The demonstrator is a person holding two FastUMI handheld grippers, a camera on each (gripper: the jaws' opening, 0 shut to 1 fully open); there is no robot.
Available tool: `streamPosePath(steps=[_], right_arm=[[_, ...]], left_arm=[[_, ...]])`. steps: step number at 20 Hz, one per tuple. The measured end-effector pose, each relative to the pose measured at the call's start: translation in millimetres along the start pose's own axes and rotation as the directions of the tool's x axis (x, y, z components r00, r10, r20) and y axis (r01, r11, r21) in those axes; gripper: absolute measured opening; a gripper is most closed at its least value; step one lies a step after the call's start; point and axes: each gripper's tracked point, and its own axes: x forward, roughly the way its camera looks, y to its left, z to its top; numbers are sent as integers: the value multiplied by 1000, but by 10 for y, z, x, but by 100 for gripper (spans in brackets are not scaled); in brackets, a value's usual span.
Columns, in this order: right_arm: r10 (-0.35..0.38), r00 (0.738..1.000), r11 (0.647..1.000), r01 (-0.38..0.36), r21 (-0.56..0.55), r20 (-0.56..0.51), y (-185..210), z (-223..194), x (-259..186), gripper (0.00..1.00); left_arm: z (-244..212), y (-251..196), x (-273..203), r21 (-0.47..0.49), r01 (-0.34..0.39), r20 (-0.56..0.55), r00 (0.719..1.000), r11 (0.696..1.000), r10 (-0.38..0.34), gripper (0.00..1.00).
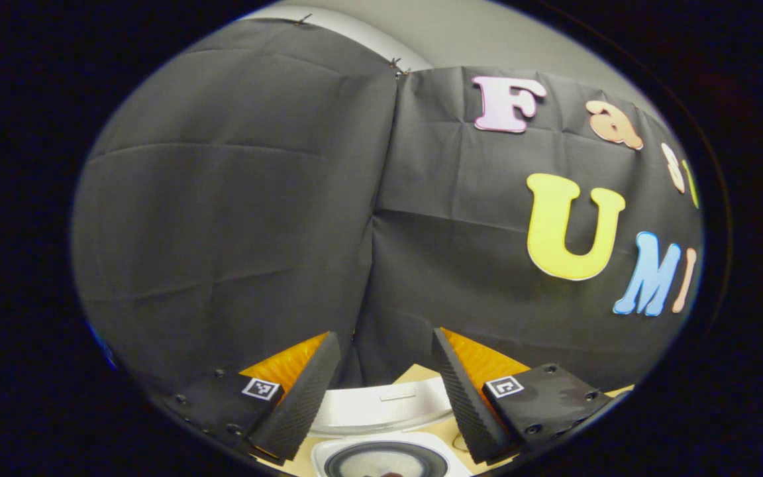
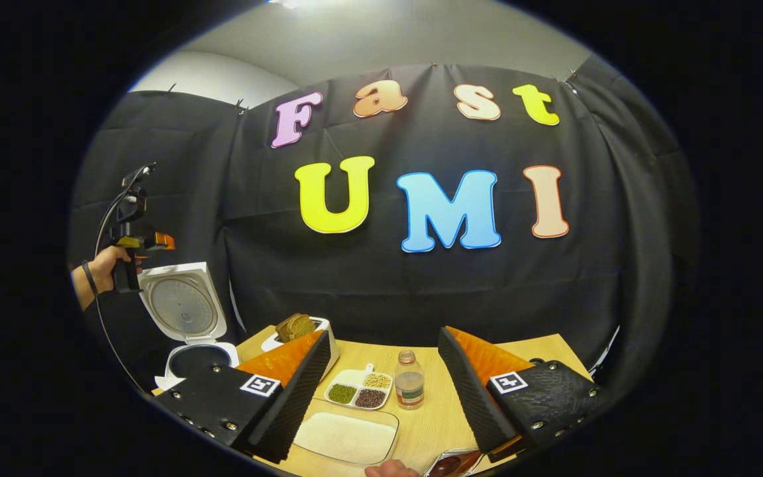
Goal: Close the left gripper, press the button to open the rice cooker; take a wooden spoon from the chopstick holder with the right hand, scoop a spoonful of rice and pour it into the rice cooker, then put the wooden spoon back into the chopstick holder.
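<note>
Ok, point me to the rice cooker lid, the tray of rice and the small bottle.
rice cooker lid [image 2: 183,306]: right gripper view, on its round inner plate.
tray of rice [image 2: 347,437]: right gripper view, on the white rice.
small bottle [image 2: 409,384]: right gripper view, on its body.

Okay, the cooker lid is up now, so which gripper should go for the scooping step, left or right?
Right. The right gripper hangs open over the table, just above the tray of rice. The left gripper is raised beside the open rice cooker, away from the rice.

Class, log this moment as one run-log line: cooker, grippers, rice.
rice cooker: lid up | left gripper: open, above cooker | right gripper: open, empty | rice tray: untouched
</note>
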Motion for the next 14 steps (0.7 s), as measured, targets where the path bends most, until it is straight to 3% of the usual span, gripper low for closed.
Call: streamPosePath(steps=[5, 14], right_arm=[[-14, 1000, 1000, 14, -1, 20, -58, 110, -50, 99], [45, 995, 999, -46, 7, 91, 103, 494, -148, 99]], left_arm=[[-376, 41, 167, 59, -61, -89, 994, 996, 66, 97], [-288, 52, 107, 54, -59, -51, 997, 997, 62, 99]])
